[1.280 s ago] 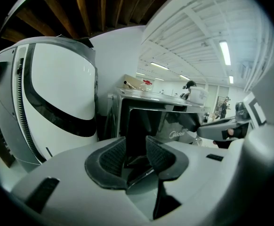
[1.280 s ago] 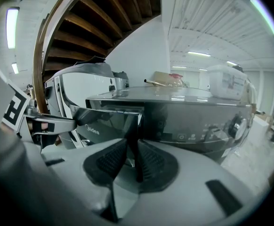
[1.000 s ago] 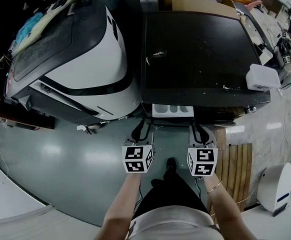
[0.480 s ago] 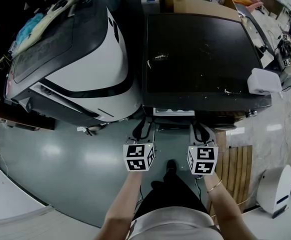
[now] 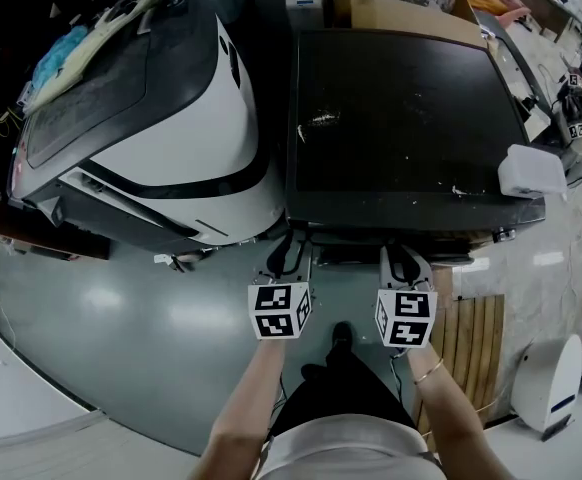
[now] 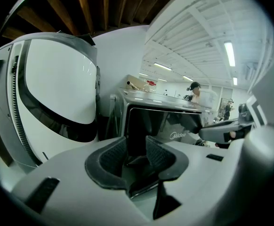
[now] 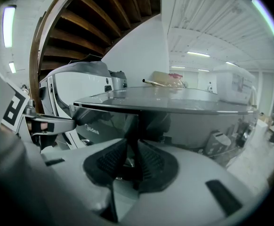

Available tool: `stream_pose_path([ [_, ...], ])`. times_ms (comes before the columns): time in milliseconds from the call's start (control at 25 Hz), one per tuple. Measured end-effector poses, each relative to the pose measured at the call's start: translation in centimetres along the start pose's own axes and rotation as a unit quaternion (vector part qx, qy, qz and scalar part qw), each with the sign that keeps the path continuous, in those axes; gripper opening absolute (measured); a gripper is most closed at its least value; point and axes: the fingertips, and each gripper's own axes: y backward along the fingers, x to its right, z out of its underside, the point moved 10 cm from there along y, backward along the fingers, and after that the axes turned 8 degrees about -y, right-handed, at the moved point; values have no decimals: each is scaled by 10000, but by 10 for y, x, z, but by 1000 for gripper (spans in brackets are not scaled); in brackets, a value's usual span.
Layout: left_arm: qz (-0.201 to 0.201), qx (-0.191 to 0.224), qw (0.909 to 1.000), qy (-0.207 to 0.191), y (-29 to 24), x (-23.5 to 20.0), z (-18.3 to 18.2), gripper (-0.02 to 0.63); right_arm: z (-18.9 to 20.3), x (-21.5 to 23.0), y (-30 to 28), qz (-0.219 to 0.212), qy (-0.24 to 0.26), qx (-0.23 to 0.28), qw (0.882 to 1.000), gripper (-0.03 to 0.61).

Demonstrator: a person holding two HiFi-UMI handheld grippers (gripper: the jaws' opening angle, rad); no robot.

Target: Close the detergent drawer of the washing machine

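The black washing machine (image 5: 401, 108) fills the upper middle of the head view. Its detergent drawer (image 5: 347, 255) shows only as a thin dark strip under the front edge of the top, and none of its white compartments can be seen. My left gripper (image 5: 289, 251) is at the drawer's left end and my right gripper (image 5: 399, 258) at its right end, both up against the machine's front. In the left gripper view the pads (image 6: 112, 155) stand apart with the dark drawer front (image 6: 149, 119) just beyond them. The right gripper's pads (image 7: 109, 161) keep a narrower gap, nothing clamped.
A white top-loading machine (image 5: 181, 118) stands close on the left. A white box (image 5: 529, 171) sits on the black machine's right corner, a cardboard box (image 5: 396, 6) behind it. A wooden slat mat (image 5: 476, 323) and a white appliance (image 5: 546, 378) lie on the right. My feet (image 5: 339, 340) are on the grey floor.
The drawer has slid into the machine: its white compartments, visible a second ago, are now hidden. Both grippers have moved forward with it toward the machine's front.
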Motion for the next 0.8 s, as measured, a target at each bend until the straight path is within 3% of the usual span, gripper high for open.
stream_pose_path([
  [800,-112,-92,9999,48,-6,0,-5,123,-6,3,-7,-88,122,-58,9999,77],
])
